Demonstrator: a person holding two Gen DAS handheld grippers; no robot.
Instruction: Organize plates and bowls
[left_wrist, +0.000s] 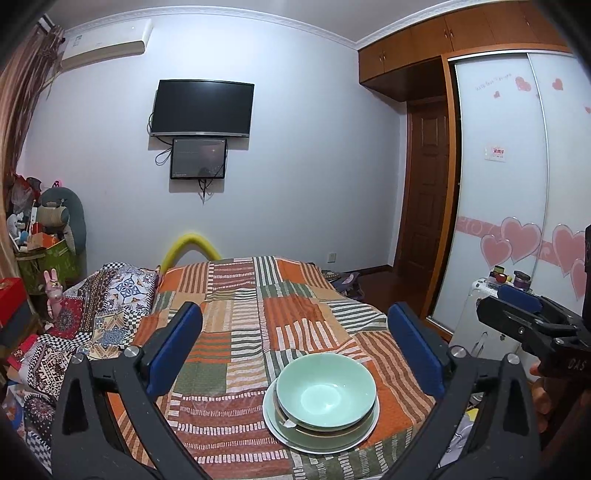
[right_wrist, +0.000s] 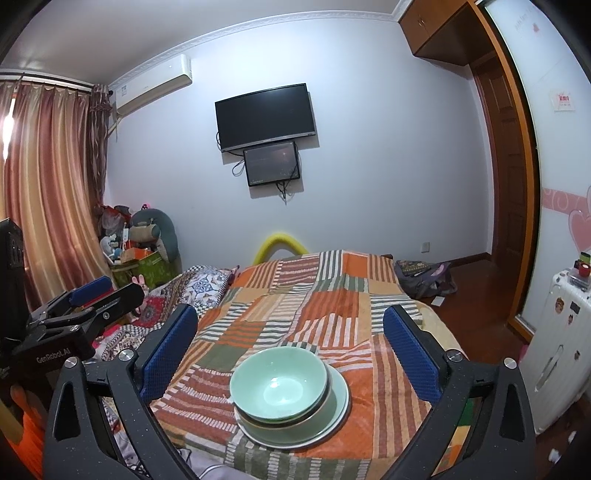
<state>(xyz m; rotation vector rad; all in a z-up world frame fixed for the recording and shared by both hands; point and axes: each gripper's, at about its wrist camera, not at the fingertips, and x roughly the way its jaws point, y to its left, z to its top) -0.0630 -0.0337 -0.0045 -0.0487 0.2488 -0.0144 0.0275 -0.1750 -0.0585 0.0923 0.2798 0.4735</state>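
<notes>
A pale green bowl (left_wrist: 326, 396) sits on top of a stack of plates (left_wrist: 284, 428) near the front edge of the bed. The right wrist view shows the same bowl (right_wrist: 279, 386) on its plates (right_wrist: 338, 406). My left gripper (left_wrist: 295, 347) is open, its blue pads wide apart above and behind the stack, with nothing between them. My right gripper (right_wrist: 290, 345) is open as well, held over the stack without touching it. Each gripper also shows at the side of the other's view: the right one (left_wrist: 524, 306) and the left one (right_wrist: 92, 295).
The stack rests on a striped patchwork bedspread (left_wrist: 258, 295). A patterned pillow (left_wrist: 122, 291) lies at the left. A white suitcase (right_wrist: 554, 354) with small jars on top stands at the right beside the wardrobe. Boxes and soft toys (right_wrist: 140, 243) fill the far left corner.
</notes>
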